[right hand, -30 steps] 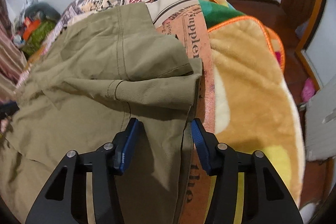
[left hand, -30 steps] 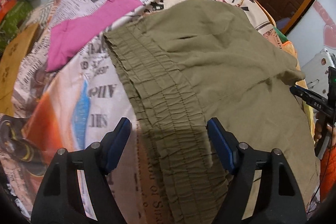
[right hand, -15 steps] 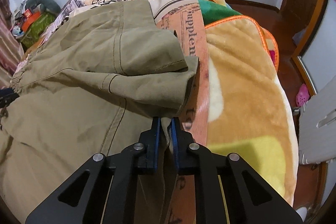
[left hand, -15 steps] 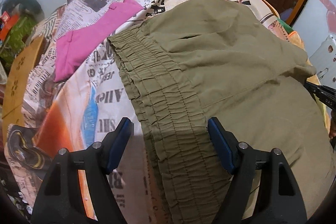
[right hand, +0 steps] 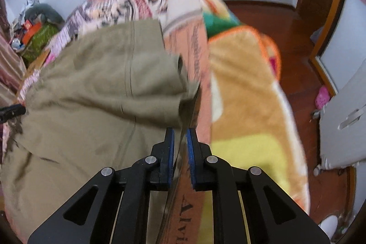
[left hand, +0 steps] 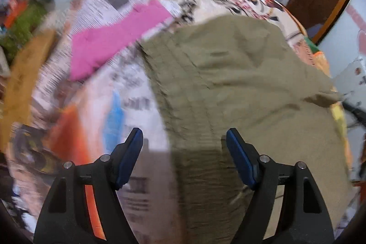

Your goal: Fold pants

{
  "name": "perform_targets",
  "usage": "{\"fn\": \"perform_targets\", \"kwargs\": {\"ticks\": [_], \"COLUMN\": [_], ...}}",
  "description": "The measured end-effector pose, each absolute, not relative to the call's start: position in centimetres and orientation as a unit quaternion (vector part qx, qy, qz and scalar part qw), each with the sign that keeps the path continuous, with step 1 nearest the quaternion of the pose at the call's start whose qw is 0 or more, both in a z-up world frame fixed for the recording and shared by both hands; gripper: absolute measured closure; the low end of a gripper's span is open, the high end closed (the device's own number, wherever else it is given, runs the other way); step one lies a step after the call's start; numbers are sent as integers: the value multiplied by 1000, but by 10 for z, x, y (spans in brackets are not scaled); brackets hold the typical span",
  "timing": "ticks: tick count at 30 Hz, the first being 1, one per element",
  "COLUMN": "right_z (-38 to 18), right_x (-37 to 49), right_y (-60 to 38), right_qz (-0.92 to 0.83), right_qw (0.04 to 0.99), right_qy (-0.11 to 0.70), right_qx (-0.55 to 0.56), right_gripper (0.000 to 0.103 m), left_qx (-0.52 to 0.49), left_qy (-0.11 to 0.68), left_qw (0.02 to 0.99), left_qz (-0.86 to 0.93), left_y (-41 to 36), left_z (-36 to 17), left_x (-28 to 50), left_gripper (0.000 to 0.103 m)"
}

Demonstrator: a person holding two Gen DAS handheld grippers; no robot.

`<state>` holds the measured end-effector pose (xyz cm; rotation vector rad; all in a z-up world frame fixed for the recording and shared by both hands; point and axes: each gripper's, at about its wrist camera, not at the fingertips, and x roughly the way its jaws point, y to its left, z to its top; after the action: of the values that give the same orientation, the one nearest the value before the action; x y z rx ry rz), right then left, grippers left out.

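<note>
Olive green pants [left hand: 240,84] lie spread on a bed with a newspaper-print cover [left hand: 128,88]. My left gripper [left hand: 184,141] is open, its blue pads either side of the elastic waistband [left hand: 196,152], just above it. In the right wrist view the pants [right hand: 91,106] fill the left half, with a folded leg cuff on top. My right gripper [right hand: 180,138] is shut on the cuff edge of the pants leg. Both views are blurred by motion.
A pink garment [left hand: 114,40] lies on the cover beyond the waistband. An orange and yellow fleece blanket [right hand: 247,106] covers the bed's right side. Clutter [right hand: 34,33] sits at the far left. Red wooden floor [right hand: 286,22] and a white door [right hand: 343,118] are at right.
My right gripper has stayed shut on the cuff edge and lifted it a little. My left gripper, still open, has shifted over the waistband. Both views now blur with motion.
</note>
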<state>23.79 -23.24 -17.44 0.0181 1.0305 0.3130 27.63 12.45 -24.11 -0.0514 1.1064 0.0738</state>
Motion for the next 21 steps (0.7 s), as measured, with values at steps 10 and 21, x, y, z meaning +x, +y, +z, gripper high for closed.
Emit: {"fn": "perform_targets", "kwargs": {"ticks": [10,21], "right_z": [-153,-203], "right_x": [279,296], "right_y": [-224,-198], "right_qz": [146,187], "right_qw": [876,818], "right_qy": [459,543], "right_qx": [24,30], "right_gripper": [50,50], "left_qx": [-47,-26], "left_qy": [524,549], "left_qw": [849,835], "left_qz": [45,27], "left_y": [140,117], "left_z": [-234,-268], "left_x": [304,321], "left_gripper": [27,26]}}
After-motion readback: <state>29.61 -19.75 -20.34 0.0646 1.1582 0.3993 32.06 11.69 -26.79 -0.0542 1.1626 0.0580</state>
